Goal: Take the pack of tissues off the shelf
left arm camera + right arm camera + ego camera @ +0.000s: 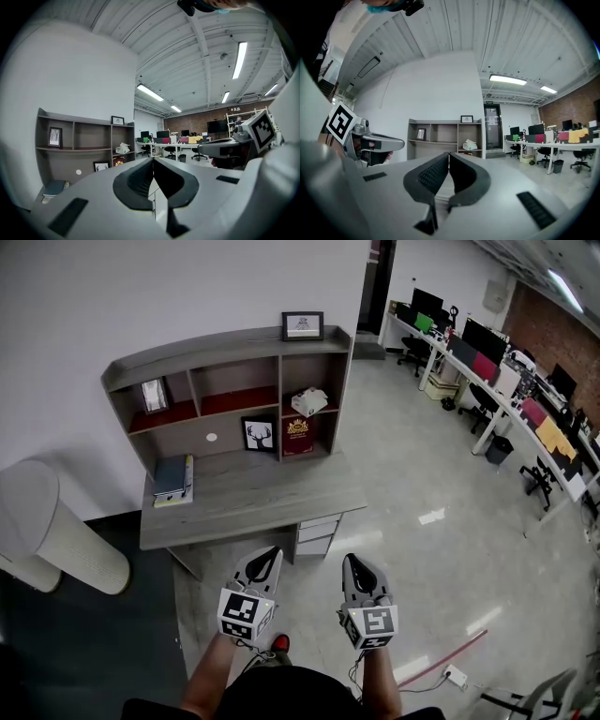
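Head view | pack of tissues (308, 401) lies long side across shelf (187, 357) | left hand-held gripper (270, 554), right hand-held gripper (352, 562) closed, empty

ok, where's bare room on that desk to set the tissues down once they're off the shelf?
Free: the desktop middle and front right, between the books at left and the deer picture and red box at the back. The middle shelf bay is bare too. Crowded: the back edge under the tissues.

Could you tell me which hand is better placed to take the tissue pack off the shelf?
Right, probably: the tissue pack sits in the right compartment of the shelf, nearer the right tongs than the left tongs. Both are shut and empty.
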Motion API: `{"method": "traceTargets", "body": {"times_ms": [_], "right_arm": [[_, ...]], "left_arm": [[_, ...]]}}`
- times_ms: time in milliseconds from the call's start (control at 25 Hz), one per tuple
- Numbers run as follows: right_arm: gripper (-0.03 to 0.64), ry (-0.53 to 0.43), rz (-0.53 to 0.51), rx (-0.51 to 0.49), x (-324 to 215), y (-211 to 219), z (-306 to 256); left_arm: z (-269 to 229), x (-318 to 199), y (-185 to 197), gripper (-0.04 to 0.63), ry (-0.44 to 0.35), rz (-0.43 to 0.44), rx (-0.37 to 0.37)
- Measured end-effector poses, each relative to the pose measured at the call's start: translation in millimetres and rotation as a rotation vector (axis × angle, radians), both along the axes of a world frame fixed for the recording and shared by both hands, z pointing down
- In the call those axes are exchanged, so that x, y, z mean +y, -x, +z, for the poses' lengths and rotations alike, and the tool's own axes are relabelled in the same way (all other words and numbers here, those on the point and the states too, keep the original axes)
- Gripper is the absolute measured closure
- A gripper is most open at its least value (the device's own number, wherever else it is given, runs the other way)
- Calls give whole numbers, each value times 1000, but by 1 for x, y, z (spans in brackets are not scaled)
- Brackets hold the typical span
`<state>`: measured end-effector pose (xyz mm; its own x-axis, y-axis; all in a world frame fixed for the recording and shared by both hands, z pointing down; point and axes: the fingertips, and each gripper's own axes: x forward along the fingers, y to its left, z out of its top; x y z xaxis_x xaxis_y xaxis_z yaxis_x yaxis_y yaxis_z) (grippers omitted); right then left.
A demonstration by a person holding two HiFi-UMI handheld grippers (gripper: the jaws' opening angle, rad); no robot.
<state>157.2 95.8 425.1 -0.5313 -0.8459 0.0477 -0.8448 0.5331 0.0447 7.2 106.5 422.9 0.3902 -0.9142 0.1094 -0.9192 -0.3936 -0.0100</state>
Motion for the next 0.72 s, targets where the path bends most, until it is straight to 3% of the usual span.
{"method": "traceTargets", "body": {"times_ms": [320, 720], "right_arm": [[588, -1, 14, 0, -55, 43, 2], [588, 20, 17, 9, -110, 63, 12]], "left_arm": [[5, -61, 42, 588, -4, 13, 16], [21, -111, 66, 588, 20, 5, 31]]}}
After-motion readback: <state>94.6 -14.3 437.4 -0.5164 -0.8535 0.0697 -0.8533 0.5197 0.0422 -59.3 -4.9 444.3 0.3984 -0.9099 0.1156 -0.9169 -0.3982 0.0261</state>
